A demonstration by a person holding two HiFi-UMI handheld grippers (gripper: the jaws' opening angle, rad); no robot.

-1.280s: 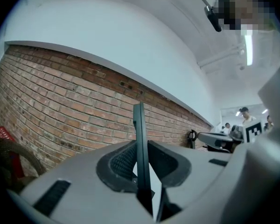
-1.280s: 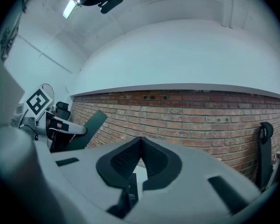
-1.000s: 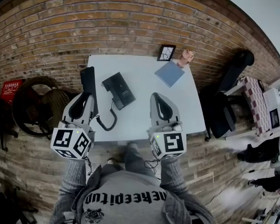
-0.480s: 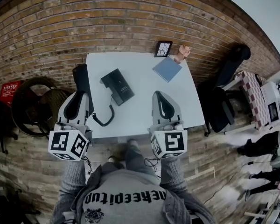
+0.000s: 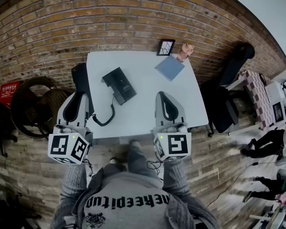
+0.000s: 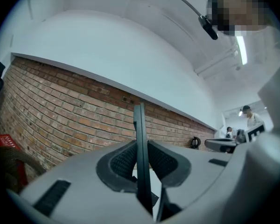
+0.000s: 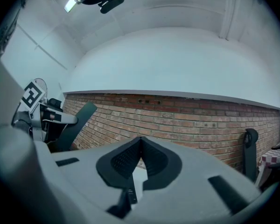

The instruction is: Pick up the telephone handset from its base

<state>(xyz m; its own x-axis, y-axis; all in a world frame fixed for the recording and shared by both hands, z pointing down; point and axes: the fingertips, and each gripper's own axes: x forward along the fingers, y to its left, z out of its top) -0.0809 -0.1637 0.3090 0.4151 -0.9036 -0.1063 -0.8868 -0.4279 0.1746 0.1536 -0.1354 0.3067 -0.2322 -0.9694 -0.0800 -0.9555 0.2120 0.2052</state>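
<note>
In the head view the black telephone base (image 5: 119, 85) lies on the left part of the white table (image 5: 148, 104). My left gripper (image 5: 81, 97) is shut on the black handset (image 5: 81, 82), which hangs off the base beside the table's left edge. A curled black cord (image 5: 106, 118) runs from the base to the handset. Seen from the left gripper view, the handset (image 6: 139, 125) stands edge-on between the pads of the left gripper (image 6: 141, 146). My right gripper (image 5: 163, 95) hovers over the table's front, shut and holding nothing; its pads meet at the right gripper's (image 7: 140, 141) tip.
A blue notebook (image 5: 169, 67), a small picture frame (image 5: 165, 46) and a pinkish figurine (image 5: 186, 50) sit at the table's far right. A brick wall stands behind. A black office chair (image 5: 224, 104) is right of the table, a round wheel-like object (image 5: 31, 104) left.
My left gripper has carried the handset a little to the left, from over the table's edge to beside it. The right gripper has shifted slightly too.
</note>
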